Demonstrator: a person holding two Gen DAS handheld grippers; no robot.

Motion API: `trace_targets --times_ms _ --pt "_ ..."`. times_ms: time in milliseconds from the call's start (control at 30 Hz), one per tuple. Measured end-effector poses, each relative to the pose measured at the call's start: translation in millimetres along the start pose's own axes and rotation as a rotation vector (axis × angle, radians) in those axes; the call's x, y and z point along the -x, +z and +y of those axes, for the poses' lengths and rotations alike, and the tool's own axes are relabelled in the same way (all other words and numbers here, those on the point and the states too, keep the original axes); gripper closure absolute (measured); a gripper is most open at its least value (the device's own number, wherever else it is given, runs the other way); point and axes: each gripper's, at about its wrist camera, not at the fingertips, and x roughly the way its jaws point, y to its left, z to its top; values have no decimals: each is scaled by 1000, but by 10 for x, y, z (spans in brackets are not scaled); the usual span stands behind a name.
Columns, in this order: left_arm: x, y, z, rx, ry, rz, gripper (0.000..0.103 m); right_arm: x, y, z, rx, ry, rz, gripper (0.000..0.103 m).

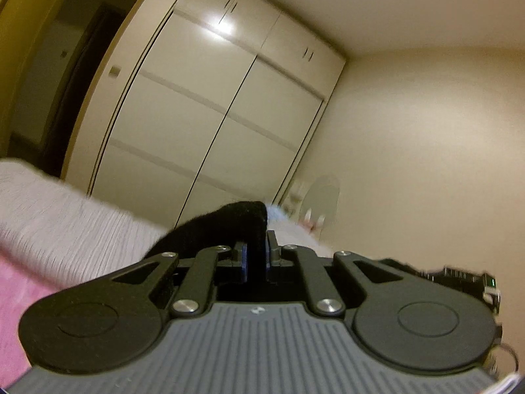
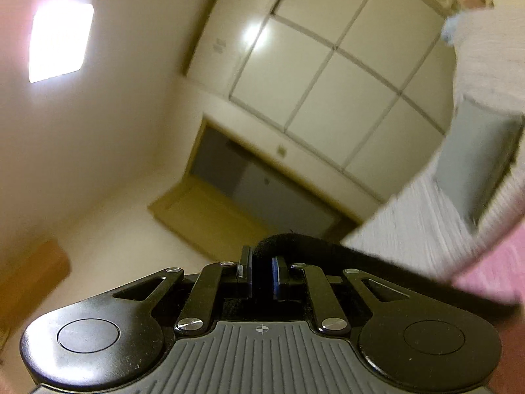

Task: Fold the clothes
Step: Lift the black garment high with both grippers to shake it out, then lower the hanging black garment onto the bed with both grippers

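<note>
Left wrist view: left tongs (image 1: 257,249) are clamped on a fold of black cloth (image 1: 226,223), which bunches up over the fingertips and trails off to the left.
Right wrist view: right tongs (image 2: 262,274) are likewise pinched shut on a ridge of the same dark fabric (image 2: 328,252), which runs away to the right as a taut band.
Where the garment is: lifted off the bed (image 1: 55,210), held between the two tongs at two separate points; how much of it hangs below cannot be seen.
Surface: a bed with a pale ribbed cover and a pink layer (image 1: 16,298) at the near edge lies under and beside the cloth.
Step in hand: judging by both grips and the raised cloth, this looks like the carrying part of a fold, with an edge or two corners held up ready to be laid over.
Next move calls for: bringing both held points down together onto the bed, keeping the span between them tight so the fabric lands flat, and only then letting go.
Risk: the cloth is thick and bunched at the left tips, so it could drop in a lump rather than a clean crease.
Background: a cream wardrobe (image 1: 210,105) and a dark doorway (image 1: 65,75) stand behind.
Writing: no brand or label can be read; only a small cross-hair mark (image 2: 261,329) on the right gripper body.
</note>
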Motion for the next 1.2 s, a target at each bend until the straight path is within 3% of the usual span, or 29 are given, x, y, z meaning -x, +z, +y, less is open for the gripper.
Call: trace_targets --times_ms 33,133,200,300,333,400,467,567,667,833,933,1100,1200 --pt "152 -235 27 15 17 42 96 104 -128 -100 -11 -12 40 93" --pt "464 -1148 203 70 115 255 94 498 -704 -535 -36 -170 228 92" --pt "657 -1880 401 159 247 437 94 731 -1237 -1007 -43 -375 429 90" --pt "983 -2851 628 272 465 673 94 1242 -2059 -1847 -172 -739 678 84" --pt "1092 -3136 668 301 523 744 94 1402 -2236 -2029 -192 -817 712 83" --pt "1312 -3467 702 328 601 801 94 1698 -2533 -2323 -218 -937 760 80" --pt "1471 -3651 639 353 635 814 94 1879 -2682 -2442 -228 -972 768 78" --pt "1521 -3671 447 334 639 798 93 1932 -2665 -2441 -175 -936 732 72" --pt "1369 -3717 328 250 651 807 91 1893 -2697 -2144 -38 -920 686 65" --pt "962 -3820 221 147 641 807 79 1621 -2879 -1813 228 -898 691 50" --pt "809 -3924 316 146 617 839 76 1552 -3082 -1865 217 -845 712 47" --pt "638 -4242 775 221 611 906 75 1525 -3454 -2148 44 -816 701 46" --pt "510 -4456 1138 277 615 931 74 1536 -3608 -2390 -65 -843 659 46"
